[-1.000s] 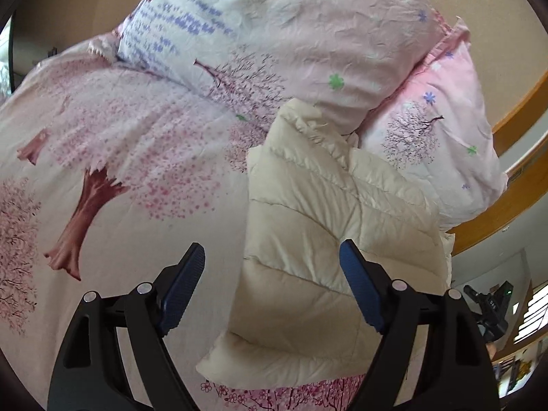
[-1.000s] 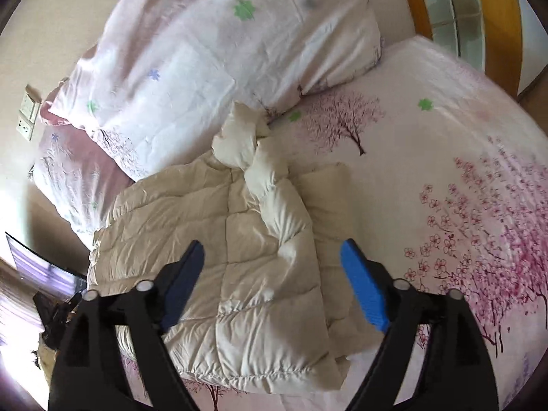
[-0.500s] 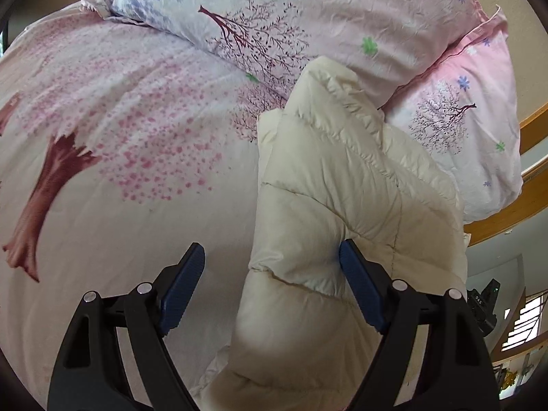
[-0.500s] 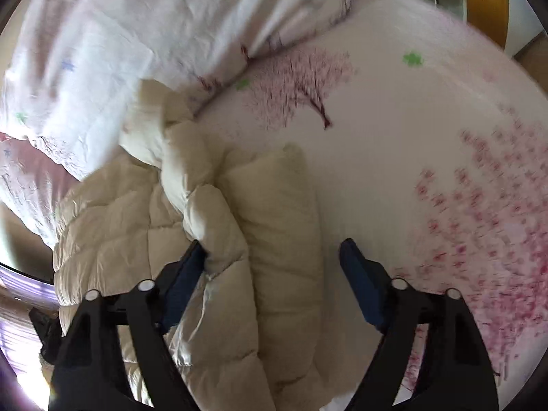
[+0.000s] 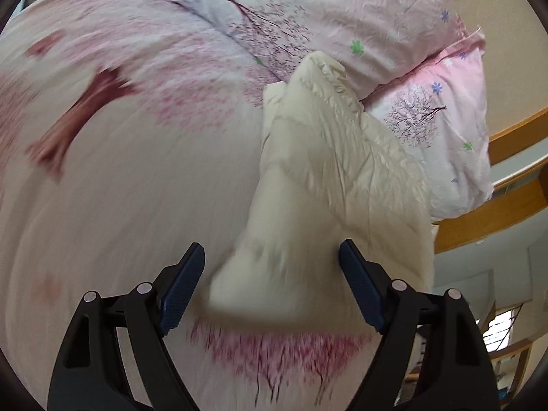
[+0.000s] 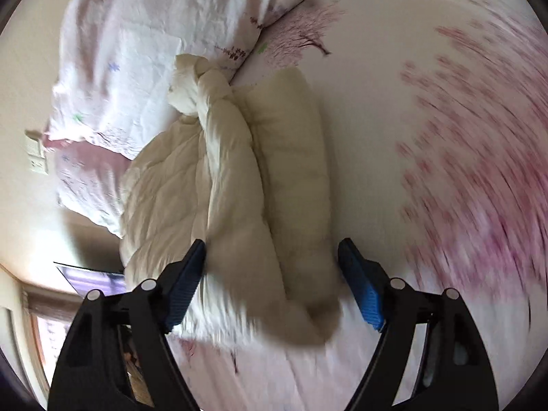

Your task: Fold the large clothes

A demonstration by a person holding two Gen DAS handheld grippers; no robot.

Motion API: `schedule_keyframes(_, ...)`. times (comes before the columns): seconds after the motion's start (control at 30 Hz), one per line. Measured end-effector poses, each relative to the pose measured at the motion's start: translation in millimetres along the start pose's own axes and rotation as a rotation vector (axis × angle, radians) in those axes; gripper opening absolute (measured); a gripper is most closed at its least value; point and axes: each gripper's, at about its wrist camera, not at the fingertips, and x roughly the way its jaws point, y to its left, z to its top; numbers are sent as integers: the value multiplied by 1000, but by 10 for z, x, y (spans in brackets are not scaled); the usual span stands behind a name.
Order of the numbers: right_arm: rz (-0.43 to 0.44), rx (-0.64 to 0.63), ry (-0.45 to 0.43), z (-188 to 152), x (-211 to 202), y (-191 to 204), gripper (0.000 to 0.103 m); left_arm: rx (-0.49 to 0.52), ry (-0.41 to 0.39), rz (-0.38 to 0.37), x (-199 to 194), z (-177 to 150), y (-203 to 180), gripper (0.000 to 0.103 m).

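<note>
Floral bedspread (image 5: pixel 137 188) carries folded, perhaps quilted, cream jacket (image 5: pixel 335 178).

Bed (image 5: pixel 137 205) with pink tree-print sheet, cream puffy jacket (image 5: pixel 335 185) and pillows (image 5: pixel 342 24) on it

Jacket (image 5: pixel 328 178) on bed (image 5: pixel 137 188) — pillows (image 5: pixel 359 17) behind, touching its far end.
</note>
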Motion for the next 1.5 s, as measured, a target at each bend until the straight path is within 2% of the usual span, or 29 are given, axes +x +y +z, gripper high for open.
schedule_keyframes(0.1, 51, 30, -10, -170, -72, -54, 80, -46, -18, -8, -103, -133, 87, 81)
schedule_keyframes(0.17, 42, 27, -1, -204, -23, -36, 81, -34, 0, 24, -46, -127, 73, 81)
schedule_keyframes(0.23, 6, 27, 0, -109, 41, -18, 81, -25, -5, 30, -10, -93, 48, 81)
schedule_keyframes(0.3, 17, 35, 10, 4, 110, 28, 85, -18, 7, 30, 71, -34, 4, 81)
schedule_keyframes(0.43, 39, 41, 20, 114, 254, 39, 85, -31, -2, 22, 176, 9, -45, 82)
schedule_keyframes(0.5, 39, 36, 31, 156, 320, 59, 73, -52, -14, 12, 208, 23, -46, 81)
schedule_keyframes(0.53, 46, 37, 32, 171, 344, 54, 71, -62, -21, 6, 228, 33, -49, 80)
schedule_keyframes(0.6, 55, 26, 38, 197, 394, 57, 52, -87, -24, -15, 267, 41, -29, 68)
schedule_keyframes(0.63, 56, 20, 36, 194, 401, 64, 48, -106, -23, -30, 296, 44, -21, 60)
schedule_keyframes(0.67, 66, 10, 31, 183, 398, 73, 40, -129, -32, -56, 314, 41, 5, 47)
schedule_keyframes(0.7, 74, 2, 28, 166, 387, 81, 33, -141, -40, -80, 320, 37, 22, 41)
schedule_keyframes(0.73, 80, -6, 24, 152, 377, 97, 30, -148, -47, -107, 321, 32, 32, 29)
schedule_keyframes(0.77, 87, -15, 19, 132, 360, 115, 26, -150, -60, -132, 304, 27, 33, 22)
schedule_keyframes(0.87, 111, -25, 17, 93, 318, 170, 21, -115, -98, -148, 187, 12, -13, 15)
schedule_keyframes(1.07, 187, -94, 59, -174, 193, 350, 19, -49, -191, -174, -448, -182, 9, 14)
schedule_keyframes(1.2, 192, -151, 83, -474, 130, 414, 19, -29, -226, -145, -838, -488, 134, 14)
schedule_keyframes(1.33, 143, -151, 81, -690, 128, 331, 20, -42, -203, -103, -892, -724, 278, 14)
schedule_keyframes(1.5, 118, -187, 53, -877, 30, 360, 21, -63, -214, -107, -938, -900, 398, 14)
